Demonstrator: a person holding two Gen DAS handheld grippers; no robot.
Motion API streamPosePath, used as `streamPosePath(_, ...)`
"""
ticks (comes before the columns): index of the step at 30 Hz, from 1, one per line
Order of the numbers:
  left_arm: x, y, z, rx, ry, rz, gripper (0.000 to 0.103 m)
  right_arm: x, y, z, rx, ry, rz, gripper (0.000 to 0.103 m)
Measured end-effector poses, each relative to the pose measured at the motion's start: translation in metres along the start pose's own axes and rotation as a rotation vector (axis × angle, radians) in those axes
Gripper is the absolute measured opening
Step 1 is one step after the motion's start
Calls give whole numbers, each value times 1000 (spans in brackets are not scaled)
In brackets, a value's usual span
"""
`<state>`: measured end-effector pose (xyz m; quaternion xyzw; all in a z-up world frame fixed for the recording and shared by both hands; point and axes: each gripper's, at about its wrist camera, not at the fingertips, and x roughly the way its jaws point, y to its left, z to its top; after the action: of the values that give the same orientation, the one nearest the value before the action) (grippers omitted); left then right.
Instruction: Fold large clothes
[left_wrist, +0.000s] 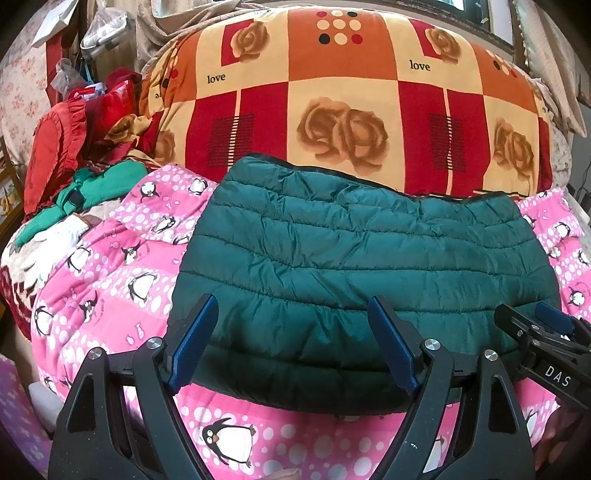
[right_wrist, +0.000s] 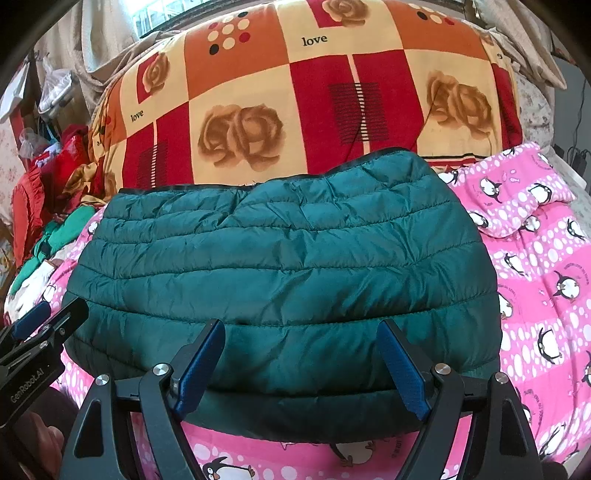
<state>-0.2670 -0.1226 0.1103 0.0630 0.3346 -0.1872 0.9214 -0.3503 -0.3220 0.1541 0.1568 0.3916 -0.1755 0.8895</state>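
While both sets of fingers stand wide and empty, the left gripper (left_wrist: 295, 343) and right gripper (right_wrist: 303, 365) hover at the near edge of a folded teal quilted puffer jacket (left_wrist: 362, 251). Its long axis runs left-right on the pink penguin-print blanket (left_wrist: 110, 295), stitched channels crinkled, below a rose-patterned quilt (left_wrist: 332, 92).

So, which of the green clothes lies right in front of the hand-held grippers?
The dark teal quilted jacket, folded on the pink penguin blanket. The brighter green garment lies crumpled far at the left.
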Motion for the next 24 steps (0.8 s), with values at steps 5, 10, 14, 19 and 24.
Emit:
streamPosePath(5, 2, -1, -2, 7, 1, 3, 83, 1, -1, -1, 4, 4, 2, 82)
streamPosePath(10, 4, -2, -2, 11, 7, 3, 83, 3, -2, -2, 8, 6, 3, 82)
streamPosePath(14, 5, -2, -2, 12, 9, 2, 83, 4, -2, -2, 9, 7, 4, 82)
streamPosePath(19, 6, -2, -3, 14, 11, 1, 83, 6, -2, -2, 11, 11, 3, 82)
streamPosePath(24, 7, -2, -3, 14, 10, 0, 83, 8, -1, -1, 13, 10, 5, 82)
